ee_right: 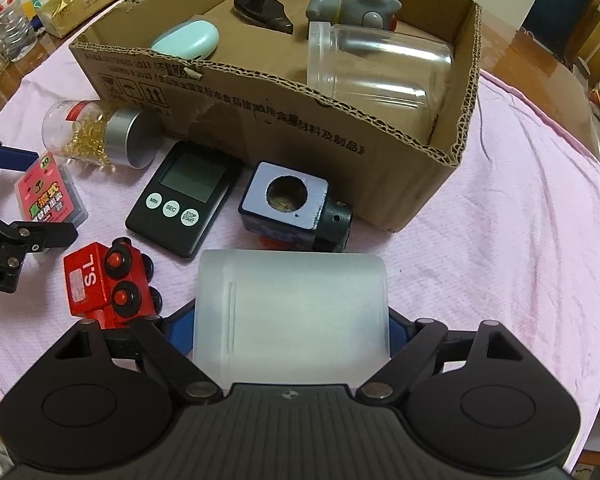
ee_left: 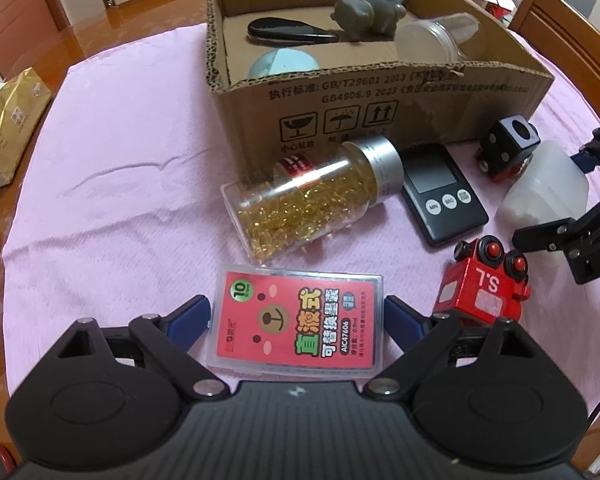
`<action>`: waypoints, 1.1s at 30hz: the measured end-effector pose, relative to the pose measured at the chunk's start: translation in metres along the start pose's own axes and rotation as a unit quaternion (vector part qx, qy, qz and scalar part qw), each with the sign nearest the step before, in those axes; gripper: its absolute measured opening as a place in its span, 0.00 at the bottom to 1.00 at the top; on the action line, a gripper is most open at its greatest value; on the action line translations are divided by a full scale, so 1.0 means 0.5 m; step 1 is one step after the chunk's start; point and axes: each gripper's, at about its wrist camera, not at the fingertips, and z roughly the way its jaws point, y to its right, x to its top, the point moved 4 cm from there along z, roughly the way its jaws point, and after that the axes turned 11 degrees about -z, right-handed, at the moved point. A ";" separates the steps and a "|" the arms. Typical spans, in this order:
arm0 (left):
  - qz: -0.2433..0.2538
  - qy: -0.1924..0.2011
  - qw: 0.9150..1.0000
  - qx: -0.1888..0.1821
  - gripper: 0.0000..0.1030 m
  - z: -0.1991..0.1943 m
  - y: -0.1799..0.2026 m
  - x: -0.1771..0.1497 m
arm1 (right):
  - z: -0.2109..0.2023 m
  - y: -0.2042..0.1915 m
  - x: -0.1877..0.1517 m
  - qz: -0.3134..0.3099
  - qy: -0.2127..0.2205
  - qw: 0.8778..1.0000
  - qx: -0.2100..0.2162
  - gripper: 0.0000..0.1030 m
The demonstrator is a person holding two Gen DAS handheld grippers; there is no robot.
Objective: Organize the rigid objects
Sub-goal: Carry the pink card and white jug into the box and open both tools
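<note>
Left gripper (ee_left: 298,320) spread beside refill case (ee_left: 296,324); right gripper (ee_right: 292,330) pinching frosted container (ee_right: 292,312), seen right view only

Your left gripper (ee_left: 296,316): matte black plastic body, ribbed centre plate, two round pivot housings, silver rivets, blue fingers (ee_left: 190,314). Your right gripper (ee_right: 292,330): same build, blue fingers (ee_right: 180,330), white lettering on side.

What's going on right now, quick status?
Left tool straddles pink refill case, not clamped. Right tool astride frosted container. Cardboard box ahead; toy train close by.
</note>
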 end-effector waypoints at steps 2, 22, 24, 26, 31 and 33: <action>0.003 -0.005 1.000 0.000 0.88 0.000 0.001 0.001 | -0.004 -0.001 0.000 -0.004 -0.001 1.000 -0.004 0.84; 0.045 -0.009 0.998 -0.036 0.88 -0.106 0.028 0.026 | -0.125 0.009 0.007 -0.032 0.054 0.998 0.027 0.84; 0.050 -0.002 0.998 -0.043 0.88 -0.132 0.033 0.037 | -0.147 0.014 0.014 -0.039 0.064 0.997 0.028 0.84; 0.053 0.009 0.997 -0.051 0.88 -0.155 0.039 0.056 | -0.165 0.018 0.020 -0.043 0.074 0.996 0.027 0.84; 0.063 0.050 0.994 -0.067 0.88 -0.192 0.071 0.118 | -0.208 0.031 0.040 -0.053 0.102 0.993 0.025 0.84; 0.068 0.068 0.993 -0.070 0.88 -0.199 0.087 0.145 | -0.223 0.039 0.051 -0.058 0.113 0.992 0.018 0.84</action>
